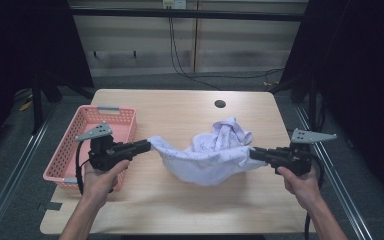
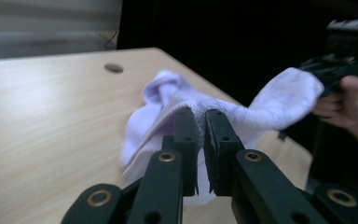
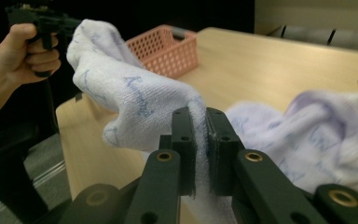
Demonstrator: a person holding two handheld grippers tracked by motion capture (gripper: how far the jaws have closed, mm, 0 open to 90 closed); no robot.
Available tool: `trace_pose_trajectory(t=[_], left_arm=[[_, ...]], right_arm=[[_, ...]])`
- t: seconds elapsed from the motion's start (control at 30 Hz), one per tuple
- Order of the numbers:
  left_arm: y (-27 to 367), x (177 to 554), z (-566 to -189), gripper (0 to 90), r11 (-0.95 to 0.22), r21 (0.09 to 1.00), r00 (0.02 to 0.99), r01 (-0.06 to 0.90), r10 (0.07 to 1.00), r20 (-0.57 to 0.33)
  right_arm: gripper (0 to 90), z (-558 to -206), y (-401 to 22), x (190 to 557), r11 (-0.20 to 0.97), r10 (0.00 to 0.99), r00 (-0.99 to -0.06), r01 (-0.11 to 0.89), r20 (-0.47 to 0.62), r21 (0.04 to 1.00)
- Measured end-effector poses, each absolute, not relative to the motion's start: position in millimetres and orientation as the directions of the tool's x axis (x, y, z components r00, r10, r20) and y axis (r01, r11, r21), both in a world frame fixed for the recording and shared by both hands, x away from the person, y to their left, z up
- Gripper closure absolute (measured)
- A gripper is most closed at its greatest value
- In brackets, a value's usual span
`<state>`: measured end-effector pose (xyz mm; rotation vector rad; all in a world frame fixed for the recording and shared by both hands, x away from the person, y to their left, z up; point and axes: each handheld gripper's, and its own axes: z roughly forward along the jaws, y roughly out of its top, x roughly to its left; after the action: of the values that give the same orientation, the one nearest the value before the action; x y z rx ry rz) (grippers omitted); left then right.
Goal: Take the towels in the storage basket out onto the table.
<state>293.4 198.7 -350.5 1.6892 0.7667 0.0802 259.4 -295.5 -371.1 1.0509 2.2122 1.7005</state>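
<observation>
A white towel with pale blue print hangs stretched between the two grippers over the middle of the wooden table, and its far part lies bunched on the tabletop. My left gripper is shut on the towel's left edge. My right gripper is shut on the right edge, with cloth pinched between its jaws. In the left gripper view the right hand and its gripper show at the far right. The right gripper view has the left hand at its top left.
A pink plastic basket stands at the table's left edge, just behind the left gripper. A round cable hole sits near the table's far edge. Dark curtains flank the table and cables run along the floor behind it.
</observation>
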Motion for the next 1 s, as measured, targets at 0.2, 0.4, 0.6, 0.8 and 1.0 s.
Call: trace_pose_trajectory(t=[0.2,0.4,0.6,0.8,1.0], left_arm=[[175.2,321.4,-363.4,83.6,-0.133,0.865,0.755,0.484,0.564,-0.335],[145.7,365.9,-419.6,69.2,-0.146,0.799,0.685,0.583,0.617,-0.387],[143.9,357.3,-427.3,59.7,-0.179,0.784,0.676,0.595,0.639,-0.367],[151.7,336.5,-445.9,71.3,-0.230,0.774,0.711,0.590,0.603,-0.362],[147.2,331.6,-469.9,71.1,-0.283,0.727,0.701,0.626,0.613,-0.365]], right_arm=[[82.6,-385.1,-302.3,292.1,0.079,0.686,-0.663,0.476,0.299,0.876],[72.1,-446.9,-299.5,340.2,0.142,0.783,-0.551,0.610,0.288,0.779],[55.4,-448.7,-316.0,338.0,0.079,0.820,-0.498,0.589,0.284,0.804],[61.7,-447.6,-323.5,299.6,0.102,0.794,-0.537,0.580,0.285,0.808],[67.2,-469.5,-325.4,282.8,0.136,0.769,-0.556,0.626,0.316,0.768]])
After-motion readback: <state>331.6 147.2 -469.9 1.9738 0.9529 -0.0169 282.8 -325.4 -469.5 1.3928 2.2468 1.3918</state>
